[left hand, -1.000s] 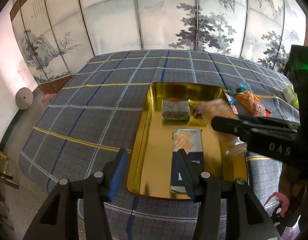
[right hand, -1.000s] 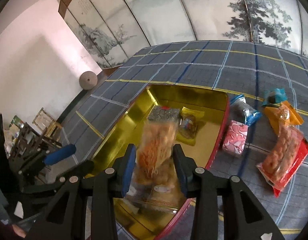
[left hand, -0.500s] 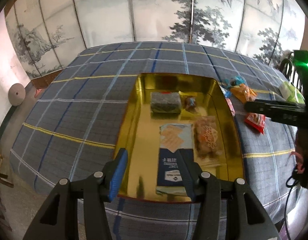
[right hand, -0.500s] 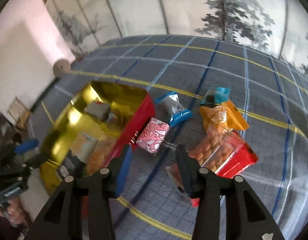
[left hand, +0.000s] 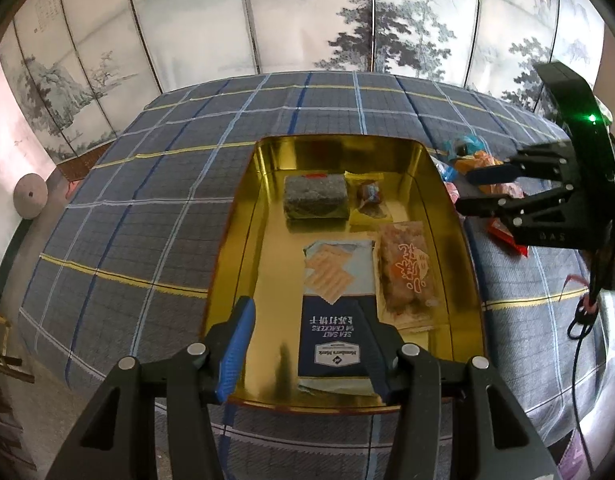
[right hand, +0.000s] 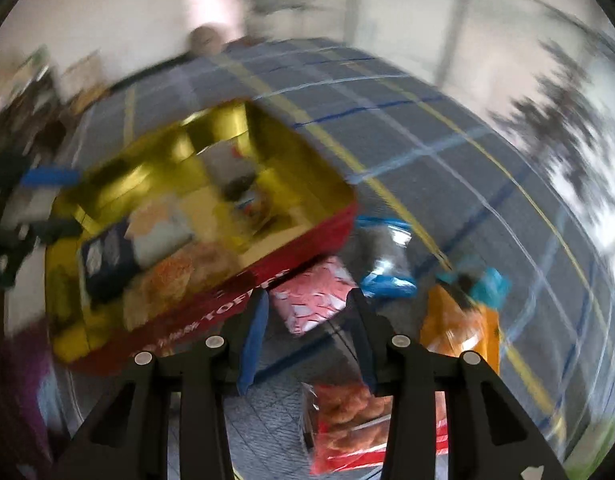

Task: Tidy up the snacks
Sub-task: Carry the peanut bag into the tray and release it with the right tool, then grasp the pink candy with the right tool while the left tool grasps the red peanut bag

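A gold tin [left hand: 247, 240] with red outer walls [right hand: 227, 308] sits on the checked cloth. It holds a dark seaweed pack [left hand: 314, 196], a small yellow pack [left hand: 369, 200], a blue cracker box [left hand: 335, 308] and a clear bag with orange writing [left hand: 407, 272]. My left gripper [left hand: 307, 320] hovers open over the tin's near end, gripping nothing. My right gripper [left hand: 473, 188] [right hand: 307, 304] is right of the tin, its jaws opening with nothing pressed between them. A pink pack [right hand: 311, 296] lies on the cloth just beyond its fingertips. The right wrist view is blurred.
Loose on the cloth right of the tin lie a blue-ended pack [right hand: 387, 268], an orange pack [right hand: 463, 320], a teal pack [right hand: 487, 284] and a red bag of snacks [right hand: 355, 420]. A painted folding screen [left hand: 307, 20] stands behind the table.
My right gripper let go of the clear orange-lettered bag, which now lies in the tin. It then swung out to the right over the loose snacks, rolling as it went. The left gripper shifted slightly.
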`<state>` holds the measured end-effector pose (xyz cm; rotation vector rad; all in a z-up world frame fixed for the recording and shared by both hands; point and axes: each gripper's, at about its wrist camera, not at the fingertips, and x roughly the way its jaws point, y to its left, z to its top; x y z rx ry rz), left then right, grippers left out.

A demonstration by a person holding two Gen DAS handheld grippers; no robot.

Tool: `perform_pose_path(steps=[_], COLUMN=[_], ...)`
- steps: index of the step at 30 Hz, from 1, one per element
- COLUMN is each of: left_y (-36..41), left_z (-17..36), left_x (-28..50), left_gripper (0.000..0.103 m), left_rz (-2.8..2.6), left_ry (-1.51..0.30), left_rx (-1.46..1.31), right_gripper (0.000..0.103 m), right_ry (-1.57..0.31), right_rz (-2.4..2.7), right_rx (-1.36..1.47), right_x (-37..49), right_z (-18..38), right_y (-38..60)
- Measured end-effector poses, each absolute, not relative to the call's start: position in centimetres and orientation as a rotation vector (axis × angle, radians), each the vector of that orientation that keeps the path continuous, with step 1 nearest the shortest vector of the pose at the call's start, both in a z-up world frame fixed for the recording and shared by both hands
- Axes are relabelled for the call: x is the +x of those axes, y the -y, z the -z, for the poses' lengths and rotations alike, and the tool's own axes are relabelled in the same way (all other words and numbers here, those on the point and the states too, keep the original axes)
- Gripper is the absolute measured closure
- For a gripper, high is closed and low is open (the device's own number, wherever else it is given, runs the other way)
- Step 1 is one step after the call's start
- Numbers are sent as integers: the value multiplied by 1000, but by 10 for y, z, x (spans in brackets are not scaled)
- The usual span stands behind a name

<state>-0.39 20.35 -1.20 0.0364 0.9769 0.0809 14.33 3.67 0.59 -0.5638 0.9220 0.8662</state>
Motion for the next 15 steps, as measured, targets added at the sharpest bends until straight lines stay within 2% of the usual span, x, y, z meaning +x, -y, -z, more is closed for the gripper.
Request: perform_pose_path(steps=[3, 13, 15], left_y=[-202, -195, -195], left_z=[10, 11, 14], left_x=[-2, 7, 10], left_gripper=[51, 51, 51], left_rz=[-78, -69, -73], left_ry=[-979, -999, -1009], left_rx=[38, 53, 55], right_gripper=[50, 50, 56], right_ry=[-887, -990, -1076], right_rz=[-894, -1057, -1065], right_rx=[-749, -874, -791], right_x=[139, 165, 178], right_z=[1, 28, 31], right_y=[-53, -79, -78])
